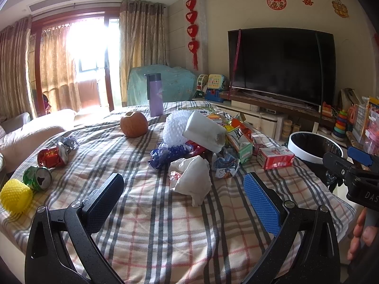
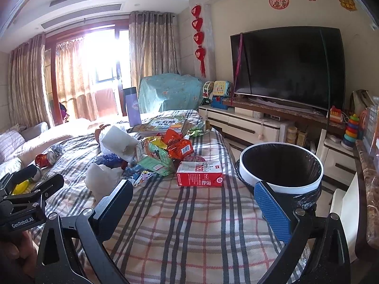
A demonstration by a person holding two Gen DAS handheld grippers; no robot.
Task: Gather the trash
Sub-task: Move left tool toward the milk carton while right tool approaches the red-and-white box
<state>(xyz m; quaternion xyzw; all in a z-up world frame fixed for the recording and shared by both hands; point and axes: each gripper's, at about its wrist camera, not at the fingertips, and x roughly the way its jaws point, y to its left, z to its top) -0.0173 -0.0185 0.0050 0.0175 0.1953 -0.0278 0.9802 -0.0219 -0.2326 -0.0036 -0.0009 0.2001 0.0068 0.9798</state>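
Trash lies scattered on a plaid-covered table [image 1: 165, 224]. My left gripper [image 1: 187, 196] is open just short of a crumpled white tissue [image 1: 193, 179]. Beyond it are a blue wrapper [image 1: 165, 153], white foam netting [image 1: 174, 129], a white foam block [image 1: 203, 131], a red carton [image 1: 274, 157], a red can [image 1: 52, 156], a green can [image 1: 38, 177] and a yellow foam sleeve [image 1: 15, 195]. My right gripper [image 2: 194, 198] is open and holds nothing, near the red carton [image 2: 200, 174]. A white-rimmed bin [image 2: 280, 168] with a black liner stands off the table's right edge.
An apple [image 1: 133, 124], a purple bottle [image 1: 155, 94] and a picture book [image 2: 161, 124] sit farther back on the table. A TV [image 2: 287, 64] on a low cabinet with toys fills the right wall. A sofa [image 1: 26, 137] lies left. A marble counter edge [image 2: 370, 189] is at far right.
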